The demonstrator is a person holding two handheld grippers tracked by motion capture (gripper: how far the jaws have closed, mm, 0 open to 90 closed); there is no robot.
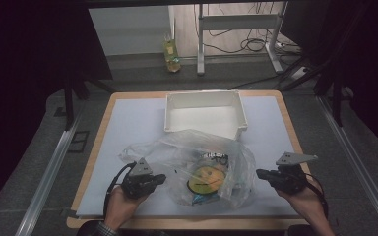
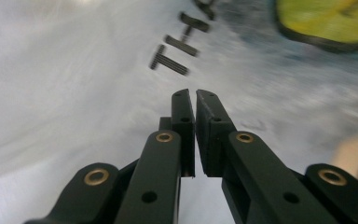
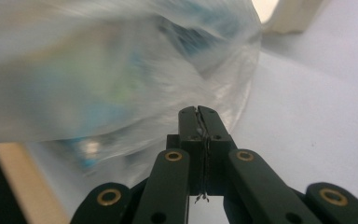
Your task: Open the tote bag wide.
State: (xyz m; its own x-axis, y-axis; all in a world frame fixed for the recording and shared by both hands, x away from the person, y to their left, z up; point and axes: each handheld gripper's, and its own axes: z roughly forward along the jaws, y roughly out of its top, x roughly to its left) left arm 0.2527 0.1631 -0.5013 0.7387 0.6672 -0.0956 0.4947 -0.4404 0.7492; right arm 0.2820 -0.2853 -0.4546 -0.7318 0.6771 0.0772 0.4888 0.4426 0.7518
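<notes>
A crumpled clear plastic bag (image 1: 177,152) lies on the white mat, with a round yellow item (image 1: 206,179) and other small things inside. My left gripper (image 1: 163,178) is at the bag's left edge, jaws shut. In the left gripper view its tips (image 2: 195,93) point at printed film, with the yellow item (image 2: 326,21) beyond; whether film is pinched I cannot tell. My right gripper (image 1: 259,173) is at the bag's right edge. In the right gripper view it (image 3: 199,109) is shut on a thin wisp of the bag (image 3: 121,70).
An empty white bin (image 1: 204,101) stands at the back of the mat, just behind the bag, and shows as the bin (image 3: 298,14) in the right gripper view. The table's wooden edge (image 1: 192,223) runs along the front. A bottle (image 1: 172,54) stands on the floor beyond.
</notes>
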